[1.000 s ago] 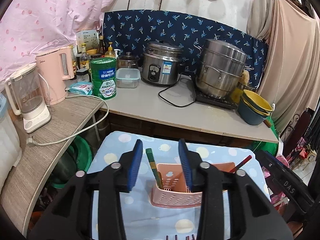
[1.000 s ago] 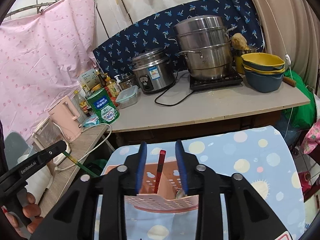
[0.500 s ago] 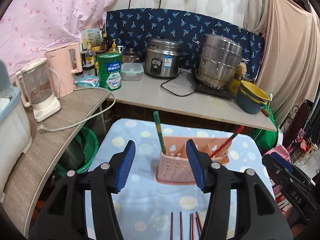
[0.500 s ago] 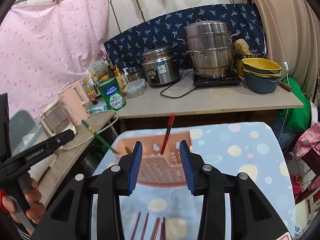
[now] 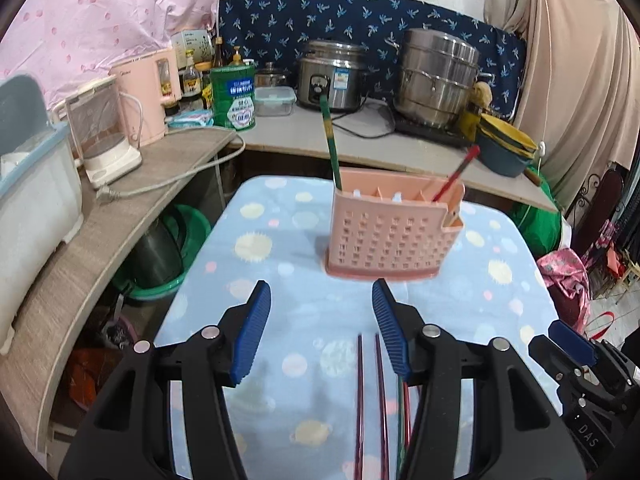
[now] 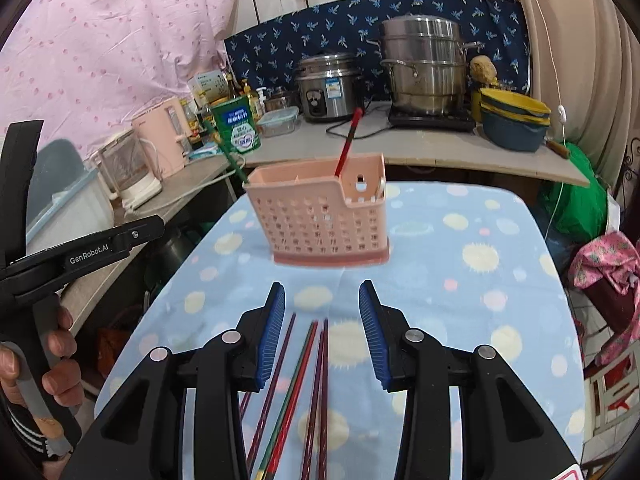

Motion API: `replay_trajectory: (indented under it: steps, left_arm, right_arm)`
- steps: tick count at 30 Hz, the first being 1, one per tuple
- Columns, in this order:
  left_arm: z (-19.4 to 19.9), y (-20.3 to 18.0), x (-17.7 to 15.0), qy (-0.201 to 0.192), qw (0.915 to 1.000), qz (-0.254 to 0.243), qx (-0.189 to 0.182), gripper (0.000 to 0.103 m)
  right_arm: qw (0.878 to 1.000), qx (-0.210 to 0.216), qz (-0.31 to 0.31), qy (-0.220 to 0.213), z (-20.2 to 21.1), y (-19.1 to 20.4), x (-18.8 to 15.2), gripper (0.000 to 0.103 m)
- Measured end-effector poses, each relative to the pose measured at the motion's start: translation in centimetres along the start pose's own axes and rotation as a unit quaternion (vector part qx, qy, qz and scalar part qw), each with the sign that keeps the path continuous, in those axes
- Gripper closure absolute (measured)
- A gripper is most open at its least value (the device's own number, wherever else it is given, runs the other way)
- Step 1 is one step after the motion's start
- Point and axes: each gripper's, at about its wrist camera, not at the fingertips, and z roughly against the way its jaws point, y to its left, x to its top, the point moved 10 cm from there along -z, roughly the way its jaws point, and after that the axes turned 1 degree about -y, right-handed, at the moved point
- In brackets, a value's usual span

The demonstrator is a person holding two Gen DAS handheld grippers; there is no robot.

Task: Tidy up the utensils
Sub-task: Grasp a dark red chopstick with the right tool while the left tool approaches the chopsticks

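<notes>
Cloth [image 5: 320, 312] lies bare between holder [image 5: 390, 236] and, apparently, chopsticks [image 6: 316, 384].

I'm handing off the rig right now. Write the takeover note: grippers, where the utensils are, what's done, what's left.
Left gripper: open, empty, above the loose chopsticks.
Right gripper: open, empty, over the same bundle.
Both jaws have just been opening, nothing between them.
Pink holder stands upright on the dotted cloth.
Done: green chopstick in the holder's left end, red chopstick toward its right.
Left: loose chopsticks lying on the cloth near the grippers still need to go into the holder.
</notes>
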Motion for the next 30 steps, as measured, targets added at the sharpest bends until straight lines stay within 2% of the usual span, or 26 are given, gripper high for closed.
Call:
replay_trajectory:
  steps: [11,14,20,30]
  left_arm:
    - [0.2,0.2,-10.2,0.052,0.9986,-0.004,0.003,0.053]
    - [-0.1,0.2,-12.6,0.070,0.9975,-0.005,-0.001,0.053]
    - [-0.3,0.2,-15.8,0.090,0.9959,-0.014,0.002,0.053]
    - [-0.5,0.4,-19.2,0.119,0.9928,-0.014,-0.003,0.053]
  right_arm:
    - [0.998,-0.030,0.002,0.061,0.6,-0.9,-10.3,0.065]
    - [0.996,-0.046,0.011,0.070,0.5,-1.1,-12.3,0.065]
    - [0.995,-0.042,0.006,0.096,0.2,-1.1,-15.5,0.065]
    - [0.991,-0.035,0.009,0.127,-0.7,-0.5,-18.7,0.084]
